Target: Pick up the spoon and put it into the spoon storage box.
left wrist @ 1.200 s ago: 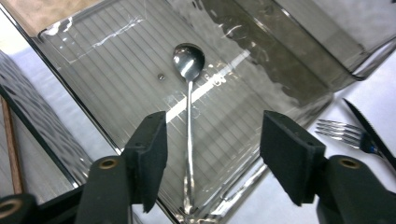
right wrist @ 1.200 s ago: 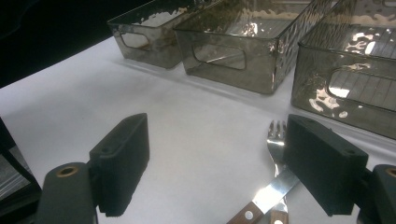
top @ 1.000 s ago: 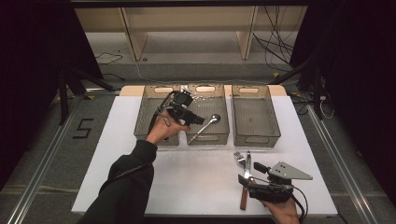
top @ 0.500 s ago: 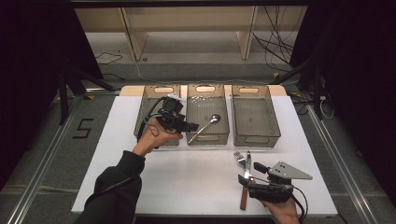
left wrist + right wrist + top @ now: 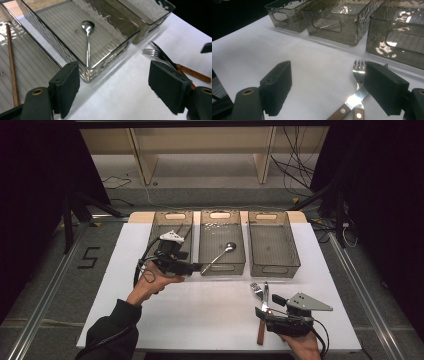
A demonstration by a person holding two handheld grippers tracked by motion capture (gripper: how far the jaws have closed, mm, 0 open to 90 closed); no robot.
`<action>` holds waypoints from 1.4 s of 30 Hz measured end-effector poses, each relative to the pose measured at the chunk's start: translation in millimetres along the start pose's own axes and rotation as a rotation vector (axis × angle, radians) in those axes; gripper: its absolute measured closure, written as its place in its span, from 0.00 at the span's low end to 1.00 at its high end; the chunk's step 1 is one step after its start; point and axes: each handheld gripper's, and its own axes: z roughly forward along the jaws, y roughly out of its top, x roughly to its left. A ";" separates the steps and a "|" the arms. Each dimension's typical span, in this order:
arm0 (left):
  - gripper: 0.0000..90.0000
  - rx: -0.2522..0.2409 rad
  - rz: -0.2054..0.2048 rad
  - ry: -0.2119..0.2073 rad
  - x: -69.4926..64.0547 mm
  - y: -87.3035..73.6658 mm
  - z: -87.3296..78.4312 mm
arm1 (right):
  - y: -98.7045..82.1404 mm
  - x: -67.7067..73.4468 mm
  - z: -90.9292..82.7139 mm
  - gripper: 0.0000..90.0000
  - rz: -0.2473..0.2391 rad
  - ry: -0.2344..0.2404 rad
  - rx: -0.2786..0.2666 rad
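Three smoky clear bins stand in a row at the back of the white table (image 5: 200,320). A metal spoon (image 5: 221,252) (image 5: 87,42) lies in the middle bin (image 5: 221,215), its handle toward the front left corner. My left gripper (image 5: 197,267) (image 5: 113,72) hovers by the front edge of the left bin (image 5: 172,217) and points right; its jaws have just been opening and nothing is between them. A fork (image 5: 257,289) (image 5: 359,68) and a wooden-handled knife (image 5: 263,307) (image 5: 175,65) lie at the front right. My right gripper (image 5: 261,311) (image 5: 327,72) stands open beside them, the fork next to its right jaw.
A thin wooden stick (image 5: 11,65) lies in the left bin. The right bin (image 5: 272,242) holds nothing that I can see. Bare white table spreads across the front middle. Shelving and cables sit on the floor beyond the table's far edge.
The left hand has drawn back toward the front left, away from the middle bin. The spoon stays in that bin. The right gripper has not moved.
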 end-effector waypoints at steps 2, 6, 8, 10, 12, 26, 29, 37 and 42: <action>0.26 -0.010 0.012 -0.002 -3.7 -8.5 -6.7 | 0.3 -0.7 -0.1 0.26 0.002 -0.006 0.007; 0.26 -0.024 0.019 -0.003 -6.0 -17.2 -13.5 | 0.4 -2.7 -1.0 0.26 0.008 -0.018 0.023; 0.26 -0.038 0.019 -0.003 -7.0 -22.8 -17.6 | 0.4 -3.4 -0.6 0.26 0.012 -0.020 0.034; 0.26 -0.057 0.008 -0.018 -8.8 -32.8 -21.2 | 0.6 -4.0 -0.1 0.26 0.003 -0.028 0.050; 0.25 -0.066 0.007 -0.022 -9.7 -39.9 -22.9 | 0.8 -5.2 -0.1 0.26 -0.001 -0.040 0.066; 0.23 -0.107 -0.037 0.019 -4.3 -86.8 -39.1 | 0.7 4.1 9.0 0.28 -0.049 -0.091 0.250; 0.23 -0.113 -0.046 0.020 -3.1 -92.7 -42.6 | 0.6 9.1 11.6 0.29 -0.051 -0.098 0.293; 0.22 -0.136 -0.027 0.044 -4.5 -111.3 -48.4 | -2.2 17.6 18.1 0.30 -0.040 -0.102 0.382; 0.21 -0.159 -0.027 0.048 -6.2 -122.7 -51.1 | -3.4 18.6 19.5 0.30 -0.032 -0.103 0.404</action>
